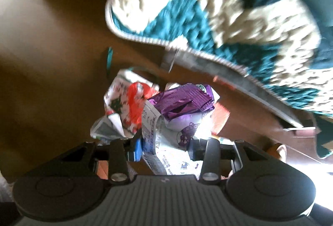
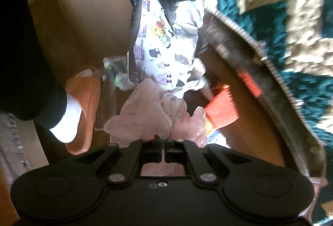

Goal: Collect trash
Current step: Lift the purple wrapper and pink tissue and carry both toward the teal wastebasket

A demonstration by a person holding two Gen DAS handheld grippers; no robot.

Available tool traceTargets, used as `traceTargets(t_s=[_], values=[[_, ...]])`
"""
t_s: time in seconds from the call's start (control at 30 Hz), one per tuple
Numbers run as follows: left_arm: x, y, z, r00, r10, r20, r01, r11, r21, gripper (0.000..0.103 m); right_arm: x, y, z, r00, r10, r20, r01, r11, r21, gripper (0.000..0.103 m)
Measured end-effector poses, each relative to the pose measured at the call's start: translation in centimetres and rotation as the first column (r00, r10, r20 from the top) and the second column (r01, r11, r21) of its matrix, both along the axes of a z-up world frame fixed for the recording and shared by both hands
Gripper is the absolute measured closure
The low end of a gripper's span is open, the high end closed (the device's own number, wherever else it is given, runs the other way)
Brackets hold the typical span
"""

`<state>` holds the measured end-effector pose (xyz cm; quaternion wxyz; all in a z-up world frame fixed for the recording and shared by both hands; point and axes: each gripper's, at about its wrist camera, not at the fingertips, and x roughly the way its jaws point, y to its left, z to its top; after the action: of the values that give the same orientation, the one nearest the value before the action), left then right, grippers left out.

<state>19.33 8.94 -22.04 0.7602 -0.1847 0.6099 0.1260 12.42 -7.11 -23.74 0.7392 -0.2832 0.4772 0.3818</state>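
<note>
Left gripper (image 1: 165, 148) gripping snack wrapper (image 1: 166, 132), blurred rug (image 1: 208, 7) edge seemingly near

the left gripper (image 1: 165, 148) clamps a crumpled purple-and-white snack wrapper (image 1: 177, 122) between its fingers (image 1: 136, 148). below lie a red-and-white wrapper (image 1: 124, 105), brown floor (image 1: 52, 49) and a blurred teal-and-cream rug (image 1: 208, 7).
</note>
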Motion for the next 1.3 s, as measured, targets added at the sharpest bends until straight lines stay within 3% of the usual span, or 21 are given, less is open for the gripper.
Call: traceTargets(t_s=[0.3,0.47,0.7,1.07,1.3], values=[[-2.3,0.2,10.5,0.976,0.014,0.217,-0.016,1.000,0.006,0.064,-1.0,-2.8,9.4,0.968,-0.176,0.179,0.157,0.981,0.119,0.102],[-3.0,-0.6,16.2,0.942,-0.017,0.336,0.009,1.000,0.025,0.064,-1.7,-4.8,15.9,0.933,-0.270,0.239,0.209,0.945,0.251,0.103],[-3.9,-1.4,22.8,0.890,-0.034,0.454,0.019,0.999,0.038,0.064,-1.6,-6.9,24.7,0.876,-0.324,0.357,0.187,0.911,0.367,0.103],[-3.0,-2.1,31.8,0.786,-0.078,0.613,0.031,0.996,0.087,0.064,-0.2,-9.5,35.3,0.774,-0.416,0.477,0.162,0.859,0.486,0.103],[-1.1,-2.9,37.6,0.706,-0.122,0.698,0.037,0.990,0.136,0.063,1.8,-9.4,40.2,0.700,-0.434,0.567,0.120,0.855,0.505,0.103]])
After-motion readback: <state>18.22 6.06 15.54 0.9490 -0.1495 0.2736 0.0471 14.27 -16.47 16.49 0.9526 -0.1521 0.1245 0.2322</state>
